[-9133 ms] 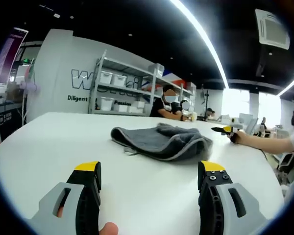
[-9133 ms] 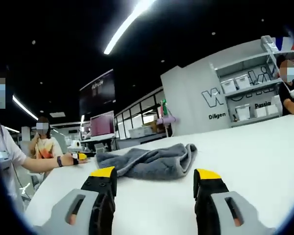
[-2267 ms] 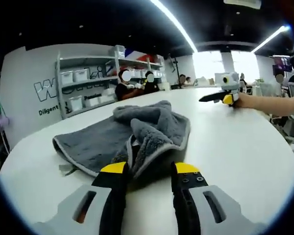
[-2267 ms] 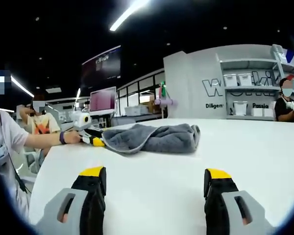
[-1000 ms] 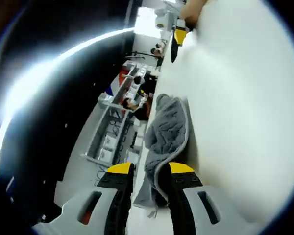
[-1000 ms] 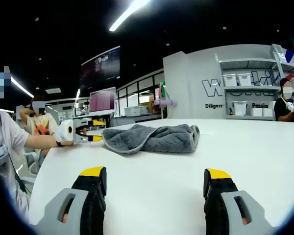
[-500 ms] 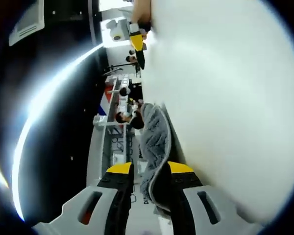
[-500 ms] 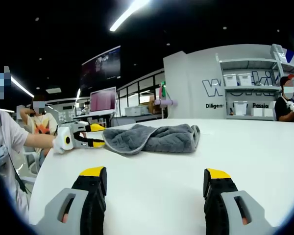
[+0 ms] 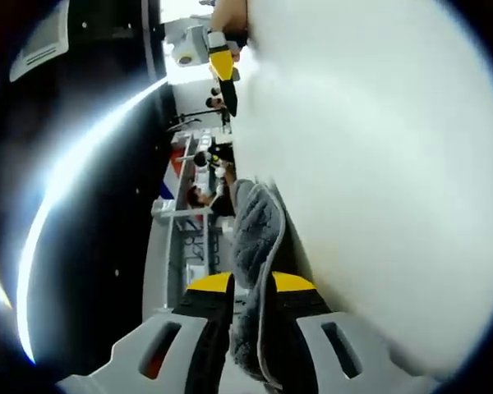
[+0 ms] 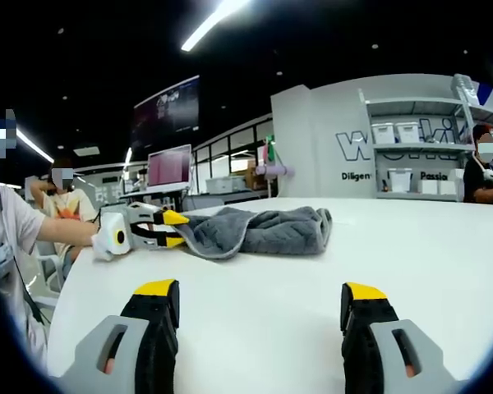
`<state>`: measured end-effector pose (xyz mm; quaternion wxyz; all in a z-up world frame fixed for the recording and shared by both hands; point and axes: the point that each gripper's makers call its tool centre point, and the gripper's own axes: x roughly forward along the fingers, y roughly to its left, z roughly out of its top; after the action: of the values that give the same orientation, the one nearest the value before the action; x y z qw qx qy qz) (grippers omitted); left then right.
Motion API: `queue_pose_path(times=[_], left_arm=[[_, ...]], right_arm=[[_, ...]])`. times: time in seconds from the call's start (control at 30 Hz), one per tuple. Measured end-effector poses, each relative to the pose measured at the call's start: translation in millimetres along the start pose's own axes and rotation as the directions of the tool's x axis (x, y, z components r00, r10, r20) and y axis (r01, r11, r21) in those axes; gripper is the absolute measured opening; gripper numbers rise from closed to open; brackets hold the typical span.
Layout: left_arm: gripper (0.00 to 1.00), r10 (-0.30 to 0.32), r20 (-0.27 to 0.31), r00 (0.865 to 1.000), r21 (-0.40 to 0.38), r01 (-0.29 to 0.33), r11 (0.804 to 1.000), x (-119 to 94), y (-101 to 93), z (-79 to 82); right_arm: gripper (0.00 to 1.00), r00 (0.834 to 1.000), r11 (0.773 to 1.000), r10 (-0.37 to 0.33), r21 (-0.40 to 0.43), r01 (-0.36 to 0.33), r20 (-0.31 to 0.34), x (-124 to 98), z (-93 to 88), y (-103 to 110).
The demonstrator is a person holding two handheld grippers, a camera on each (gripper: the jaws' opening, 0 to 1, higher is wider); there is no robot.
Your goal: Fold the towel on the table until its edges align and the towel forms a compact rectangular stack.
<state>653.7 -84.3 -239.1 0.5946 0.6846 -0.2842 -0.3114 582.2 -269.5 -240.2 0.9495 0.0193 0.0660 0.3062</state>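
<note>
A crumpled grey towel (image 10: 263, 230) lies on the white table (image 10: 411, 271), ahead of my right gripper (image 10: 259, 294), which stands open and well short of it. My left gripper (image 10: 160, 230), held by a hand, meets the towel's left edge. In the left gripper view, rolled onto its side, the towel (image 9: 259, 234) runs away from my left gripper (image 9: 251, 287), whose yellow-tipped jaws are shut on the towel's near edge. The right gripper (image 9: 218, 61) shows at the top of that view, in a hand, far from the towel.
White table surface (image 9: 378, 189) stretches wide around the towel. Beyond the table stand grey shelves with white bins (image 10: 403, 156), a monitor (image 10: 168, 168), and seated people (image 10: 62, 201) at left and far right.
The left gripper has slid in to the towel's left edge and its jaws have narrowed onto the cloth. The left view rolled onto its side. The right gripper stays still and open.
</note>
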Motion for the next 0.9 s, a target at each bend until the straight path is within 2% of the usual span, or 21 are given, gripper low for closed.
queue_pose_path(times=[0.2, 0.33, 0.47, 0.53, 0.6, 0.7, 0.77, 0.83, 0.9], left_arm=[[0.13, -0.006, 0.024, 1.000, 0.005, 0.006, 1.000, 14.5, 1.3, 18.9], [0.06, -0.026, 0.040, 0.999, -0.003, 0.026, 1.000, 18.4, -0.5, 28.1], [0.03, -0.027, 0.040, 0.999, 0.004, 0.027, 1.000, 16.4, 0.2, 28.2], [0.02, -0.006, 0.043, 0.999, 0.022, 0.005, 1.000, 13.1, 5.4, 29.7], [0.02, -0.007, 0.042, 0.999, 0.007, 0.007, 1.000, 10.3, 7.2, 30.1], [0.02, 0.007, 0.042, 0.999, -0.078, -0.004, 0.997, 5.9, 14.1, 27.4], [0.02, 0.045, 0.041, 0.998, -0.187, -0.037, 0.982, 0.4, 27.0, 21.3], [0.02, 0.070, 0.037, 0.997, -0.296, -0.056, 0.953, -5.6, 36.8, 13.5], [0.02, 0.075, 0.047, 0.996, -0.420, -0.048, 0.906, -10.8, 42.9, 8.6]], right_arm=[[0.81, 1.000, 1.000, -0.006, 0.000, 0.006, -0.003, 0.5, -0.8, -1.7], [0.79, 1.000, 1.000, -0.012, 0.000, 0.012, -0.005, 1.0, -0.9, -4.3], [0.77, 1.000, 1.000, -0.013, -0.002, 0.013, -0.011, 1.4, -1.3, -5.8], [0.76, 1.000, 1.000, -0.013, -0.006, 0.013, -0.017, 2.1, -2.3, -5.9], [0.75, 1.000, 1.000, -0.015, -0.009, 0.015, -0.024, 2.7, -3.1, -6.1], [0.74, 0.999, 1.000, -0.012, -0.013, 0.011, -0.032, 3.0, -4.6, -4.0], [0.74, 0.999, 1.000, -0.011, -0.013, 0.011, -0.032, 3.0, -4.6, -3.8], [0.73, 0.999, 1.000, -0.010, -0.012, 0.009, -0.032, 3.0, -4.4, -4.1], [0.73, 0.999, 1.000, -0.005, -0.014, 0.004, -0.032, 3.0, -4.4, -2.8]])
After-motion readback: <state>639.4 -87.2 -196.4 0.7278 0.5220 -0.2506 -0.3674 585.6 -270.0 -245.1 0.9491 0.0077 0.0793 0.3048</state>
